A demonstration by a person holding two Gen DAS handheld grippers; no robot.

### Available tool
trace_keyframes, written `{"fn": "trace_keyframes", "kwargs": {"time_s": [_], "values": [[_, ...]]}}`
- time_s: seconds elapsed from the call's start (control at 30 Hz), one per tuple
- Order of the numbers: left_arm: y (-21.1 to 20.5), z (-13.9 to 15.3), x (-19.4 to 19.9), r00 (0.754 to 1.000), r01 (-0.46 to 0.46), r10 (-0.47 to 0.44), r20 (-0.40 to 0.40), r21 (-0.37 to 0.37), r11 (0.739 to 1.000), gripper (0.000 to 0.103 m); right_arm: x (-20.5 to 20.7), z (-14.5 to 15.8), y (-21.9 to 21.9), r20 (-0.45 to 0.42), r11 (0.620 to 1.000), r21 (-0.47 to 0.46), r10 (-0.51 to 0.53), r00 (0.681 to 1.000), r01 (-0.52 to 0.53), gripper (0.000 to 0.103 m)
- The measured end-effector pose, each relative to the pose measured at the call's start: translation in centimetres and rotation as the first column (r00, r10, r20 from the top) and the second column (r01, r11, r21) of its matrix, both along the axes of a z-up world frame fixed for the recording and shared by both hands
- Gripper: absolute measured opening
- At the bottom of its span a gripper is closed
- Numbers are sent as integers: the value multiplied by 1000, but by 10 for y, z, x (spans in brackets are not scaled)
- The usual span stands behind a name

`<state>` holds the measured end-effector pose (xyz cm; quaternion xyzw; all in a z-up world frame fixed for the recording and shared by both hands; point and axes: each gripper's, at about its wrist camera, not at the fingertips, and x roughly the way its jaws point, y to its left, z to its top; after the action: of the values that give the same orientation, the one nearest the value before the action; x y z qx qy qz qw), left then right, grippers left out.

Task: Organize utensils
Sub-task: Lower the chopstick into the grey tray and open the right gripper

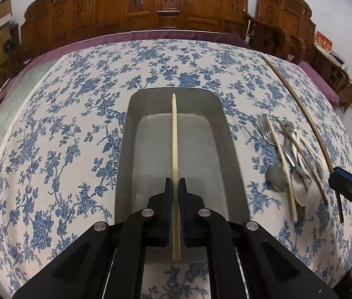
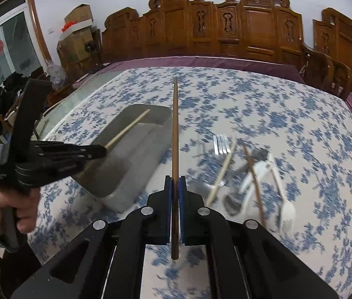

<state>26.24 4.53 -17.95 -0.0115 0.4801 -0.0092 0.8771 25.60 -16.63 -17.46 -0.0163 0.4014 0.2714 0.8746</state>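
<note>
My left gripper (image 1: 175,183) is shut on a pale wooden chopstick (image 1: 174,149) and holds it lengthwise above the grey metal tray (image 1: 148,104). In the right wrist view the left gripper (image 2: 102,150) holds that chopstick (image 2: 128,128) over the tray (image 2: 156,114). My right gripper (image 2: 175,182) is shut on a dark brown chopstick (image 2: 175,134), held above the cloth right of the tray; it also shows in the left wrist view (image 1: 300,104). A pile of utensils (image 1: 290,159) lies right of the tray: forks, spoons, chopsticks, white plastic cutlery (image 2: 284,199).
The table has a blue-flowered cloth (image 1: 76,124). Carved wooden chairs (image 1: 166,2) stand along the far side and at the right (image 2: 338,57). A window and boxes are at the far left (image 2: 6,57). The person's hand (image 2: 18,206) holds the left gripper.
</note>
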Motion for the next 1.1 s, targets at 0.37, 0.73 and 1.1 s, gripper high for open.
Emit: {"fn": "trace_keyframes", "kwargs": {"time_s": [0.37, 0.73, 1.1], "values": [[21, 9, -2, 1000, 0, 1, 23, -10, 1000, 17, 16, -10, 46, -42, 1000, -1, 12, 999, -12, 6], [55, 40, -29, 995, 4, -7, 103, 22, 1000, 33, 27, -21, 94, -88, 1000, 12, 7, 996, -6, 6], [70, 52, -49, 989, 11, -10, 146, -3, 1000, 33, 37, -36, 119, -120, 999, 34, -18, 993, 22, 6]]}}
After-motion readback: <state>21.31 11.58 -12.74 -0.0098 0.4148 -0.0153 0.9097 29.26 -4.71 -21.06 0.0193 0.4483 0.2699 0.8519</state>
